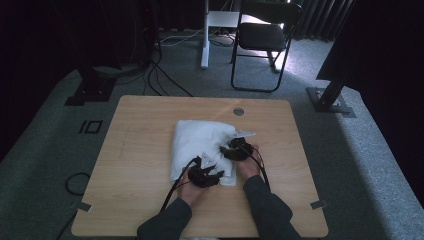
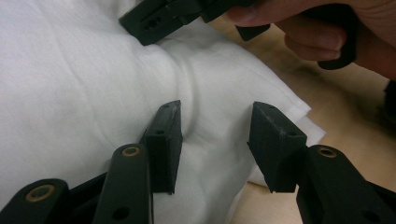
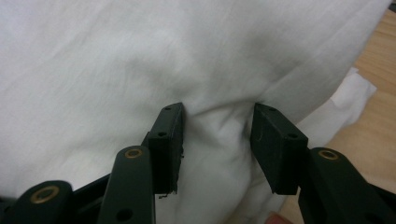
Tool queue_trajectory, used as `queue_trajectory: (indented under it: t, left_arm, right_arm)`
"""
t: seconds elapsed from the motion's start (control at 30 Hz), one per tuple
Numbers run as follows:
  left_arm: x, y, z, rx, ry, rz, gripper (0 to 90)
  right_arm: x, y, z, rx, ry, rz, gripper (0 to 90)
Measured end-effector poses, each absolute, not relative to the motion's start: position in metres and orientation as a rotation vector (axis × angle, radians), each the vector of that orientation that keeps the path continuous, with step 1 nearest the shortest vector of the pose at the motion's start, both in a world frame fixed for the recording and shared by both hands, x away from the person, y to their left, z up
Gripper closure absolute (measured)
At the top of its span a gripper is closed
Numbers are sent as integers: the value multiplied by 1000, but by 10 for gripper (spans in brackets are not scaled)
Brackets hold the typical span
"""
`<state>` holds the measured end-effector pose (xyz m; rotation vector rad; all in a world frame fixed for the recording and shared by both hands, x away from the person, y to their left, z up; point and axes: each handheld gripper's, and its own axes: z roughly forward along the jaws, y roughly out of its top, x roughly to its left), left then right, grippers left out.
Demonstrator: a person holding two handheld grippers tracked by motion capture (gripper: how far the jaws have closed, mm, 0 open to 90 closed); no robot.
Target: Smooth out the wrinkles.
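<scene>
A puffy white cloth (image 1: pixel 200 142), like a small pillow, lies near the middle of the wooden table (image 1: pixel 145 150). My left gripper (image 1: pixel 215 174) is at the cloth's near edge and my right gripper (image 1: pixel 227 150) is at its right edge. In the left gripper view the jaws (image 2: pixel 215 126) stand half apart, and a thick fold of the cloth (image 2: pixel 70 93) bulges between the pads. The right gripper (image 2: pixel 154 18) and its hand sit just beyond. In the right gripper view the jaws (image 3: pixel 217 126) likewise pinch a bunched fold of cloth (image 3: pixel 116 60), with creases running from both tips.
A round grommet (image 1: pixel 238 111) sits in the table behind the cloth. Bare wood (image 1: pixel 300 165) lies right of the hands. On the floor beyond stand a black folding chair (image 1: pixel 262 37), a white post (image 1: pixel 205 35), cables and dark stand bases (image 1: pixel 92 90).
</scene>
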<state>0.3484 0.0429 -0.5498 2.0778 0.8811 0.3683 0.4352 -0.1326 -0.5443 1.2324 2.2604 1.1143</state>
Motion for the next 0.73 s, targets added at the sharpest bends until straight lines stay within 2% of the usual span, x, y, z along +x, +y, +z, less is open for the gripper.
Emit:
queue_trajectory:
  t: [0.17,0.27,0.3,0.37,0.73]
  left_arm:
    - [354,44,-548,2072,882,364,519]
    - [347,47,-540,2046,872,371,491]
    - [337,52,-529,2023,851,375,477]
    - [332,56,-524,2010,839,381,456]
    - [299,139,-473,1774,867,530,425]
  right_arm:
    - [442,-131,-542,1251,2255,1115,523]
    - [441,-134,-537,1258,2236,1129,487]
    - [429,-143,-523,1258,2172,1190,439]
    - [419,-152,-516,1245,2146,1215,415]
    - [375,-209,-493,1289,2017,1355,357]
